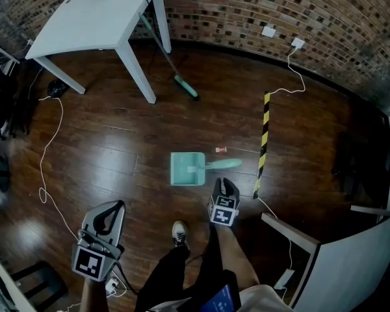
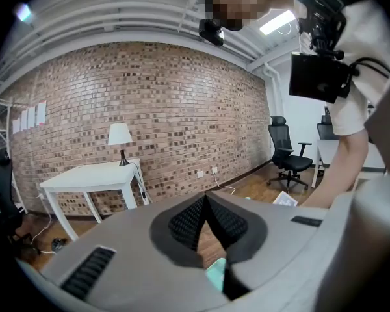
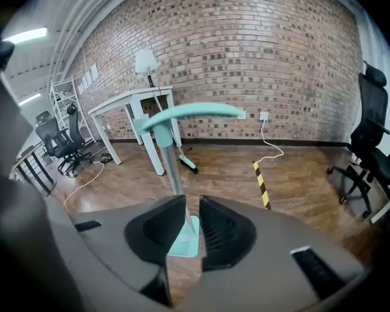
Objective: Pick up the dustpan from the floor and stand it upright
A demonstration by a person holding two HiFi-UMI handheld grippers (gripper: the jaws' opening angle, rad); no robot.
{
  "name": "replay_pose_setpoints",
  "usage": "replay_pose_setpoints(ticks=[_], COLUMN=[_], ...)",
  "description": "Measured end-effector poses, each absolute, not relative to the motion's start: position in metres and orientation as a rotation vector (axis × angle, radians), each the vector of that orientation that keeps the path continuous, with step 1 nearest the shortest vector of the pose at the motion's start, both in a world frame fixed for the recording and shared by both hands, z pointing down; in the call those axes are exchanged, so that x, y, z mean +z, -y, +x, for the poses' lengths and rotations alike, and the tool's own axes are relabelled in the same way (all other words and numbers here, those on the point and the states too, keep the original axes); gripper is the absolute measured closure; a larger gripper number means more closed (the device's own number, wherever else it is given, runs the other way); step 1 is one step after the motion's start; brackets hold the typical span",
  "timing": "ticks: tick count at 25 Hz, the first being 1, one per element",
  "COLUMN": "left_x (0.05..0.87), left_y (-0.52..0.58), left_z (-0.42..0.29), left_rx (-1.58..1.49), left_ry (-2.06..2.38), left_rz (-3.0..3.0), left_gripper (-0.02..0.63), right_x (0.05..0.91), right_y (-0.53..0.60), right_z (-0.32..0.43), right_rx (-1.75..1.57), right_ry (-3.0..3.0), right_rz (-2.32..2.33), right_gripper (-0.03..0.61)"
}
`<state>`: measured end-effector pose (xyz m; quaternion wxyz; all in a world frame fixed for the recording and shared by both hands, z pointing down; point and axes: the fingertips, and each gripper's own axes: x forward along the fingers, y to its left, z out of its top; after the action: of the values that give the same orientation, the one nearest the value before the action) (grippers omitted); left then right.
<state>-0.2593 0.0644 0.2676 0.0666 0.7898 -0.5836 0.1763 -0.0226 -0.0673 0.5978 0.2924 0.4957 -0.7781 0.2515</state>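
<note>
1. One dustpan [image 1: 187,168], teal and long-handled. Its pan sits flat on the wooden floor [image 1: 136,129], in front of the person's shoe. The right gripper view shows its pole [image 3: 171,168] rising straight to a curved teal grip [image 3: 195,112]
2. Right gripper [image 1: 225,183]: jaws slightly apart, clamping nothing. The pole lines up with the gap but appears to sit just beyond the tips, untouched. The head view puts the gripper near the grip, not on it
3. Left gripper [image 1: 112,209]: jaws closed tip to tip with nothing between them, held off to the left and well apart from the dustpan
4. Progress, judged: pick-up and standing look done, since the dustpan stands by itself with no gripper on it
5. Left to do, judged: little. Draw the right gripper clear without knocking the pole, then check the balance
6. Nearby: a broom [image 1: 182,83] leans at the white table [image 1: 97,18], and striped tape [image 1: 264,142] runs along the floor right of the dustpan
</note>
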Motion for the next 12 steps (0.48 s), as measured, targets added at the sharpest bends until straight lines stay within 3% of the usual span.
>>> replay_pose_setpoints(ticks=[4,12], left_x=[0.258,0.212], left_y=[-0.067,-0.074], left_z=[-0.247,-0.248], left_rx=[0.533,0.337], left_ry=[1.729,1.735], left_rz=[2.421,2.482], left_gripper=[0.609,0.609], right_x=[0.553,0.414], right_y=[0.059,0.045], right_z=[-0.002,0.017], right_rx=[0.599,0.507], right_ry=[2.102,2.271], right_rz=[1.363,1.426], right_gripper=[0.583,0.583])
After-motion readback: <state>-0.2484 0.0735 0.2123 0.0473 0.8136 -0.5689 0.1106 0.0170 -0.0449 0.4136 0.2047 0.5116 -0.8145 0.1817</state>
